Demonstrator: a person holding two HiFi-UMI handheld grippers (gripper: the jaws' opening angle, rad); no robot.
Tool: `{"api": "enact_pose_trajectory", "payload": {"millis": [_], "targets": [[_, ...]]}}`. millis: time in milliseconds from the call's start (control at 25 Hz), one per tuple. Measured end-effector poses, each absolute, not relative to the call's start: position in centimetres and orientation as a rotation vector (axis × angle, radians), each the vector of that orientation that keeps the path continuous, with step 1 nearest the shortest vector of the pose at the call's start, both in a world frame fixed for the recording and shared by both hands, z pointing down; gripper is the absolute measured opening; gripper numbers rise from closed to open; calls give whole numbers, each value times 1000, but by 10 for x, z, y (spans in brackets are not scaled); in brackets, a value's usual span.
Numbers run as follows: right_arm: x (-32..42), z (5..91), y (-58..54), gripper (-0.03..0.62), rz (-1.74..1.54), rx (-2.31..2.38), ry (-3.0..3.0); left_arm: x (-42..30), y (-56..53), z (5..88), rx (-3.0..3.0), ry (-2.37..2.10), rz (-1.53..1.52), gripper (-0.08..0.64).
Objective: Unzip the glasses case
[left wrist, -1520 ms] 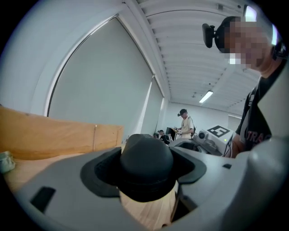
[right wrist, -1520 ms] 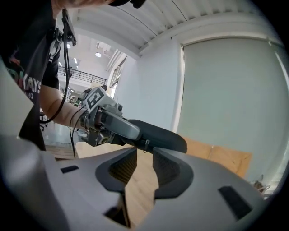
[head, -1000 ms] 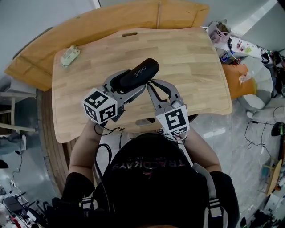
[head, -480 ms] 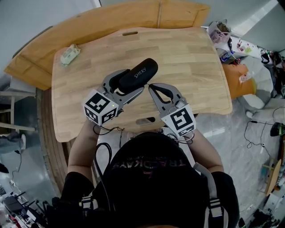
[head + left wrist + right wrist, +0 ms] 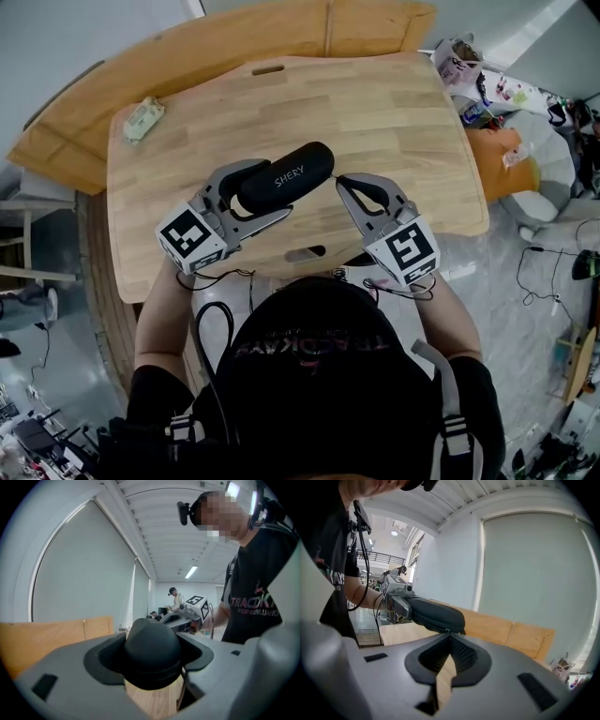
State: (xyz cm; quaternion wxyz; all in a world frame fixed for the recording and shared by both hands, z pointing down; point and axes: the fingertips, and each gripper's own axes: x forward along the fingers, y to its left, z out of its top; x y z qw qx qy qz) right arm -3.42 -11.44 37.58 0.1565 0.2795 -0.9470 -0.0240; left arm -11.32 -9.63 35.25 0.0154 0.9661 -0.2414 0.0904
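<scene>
A black glasses case (image 5: 286,176) with white lettering is held above the wooden table (image 5: 394,112). My left gripper (image 5: 255,194) is shut across the case's left part; in the left gripper view the rounded case end (image 5: 151,652) fills the space between the jaws (image 5: 150,665). My right gripper (image 5: 340,179) comes in from the right, jaws shut, with its tips at the case's right end, where a thin dark zipper pull (image 5: 336,176) runs into them. In the right gripper view the case (image 5: 433,613) lies just beyond the closed tips (image 5: 450,634).
A small green-and-white pack (image 5: 142,117) lies near the table's far left corner. A second wooden surface (image 5: 234,42) stands behind the table. Bags and an orange object (image 5: 502,155) crowd the floor to the right. People stand in the background of the left gripper view (image 5: 176,597).
The left gripper has rolled and shifted left with the case. The right gripper has moved right, its tips staying at the case's right end.
</scene>
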Motion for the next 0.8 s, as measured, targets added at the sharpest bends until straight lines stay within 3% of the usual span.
{"api": "enact_pose_trajectory", "payload": {"millis": [800], "targets": [[-7,350,-95,18,-230,538,-2664,-95,-52,328,3026,-368,207,336]]}}
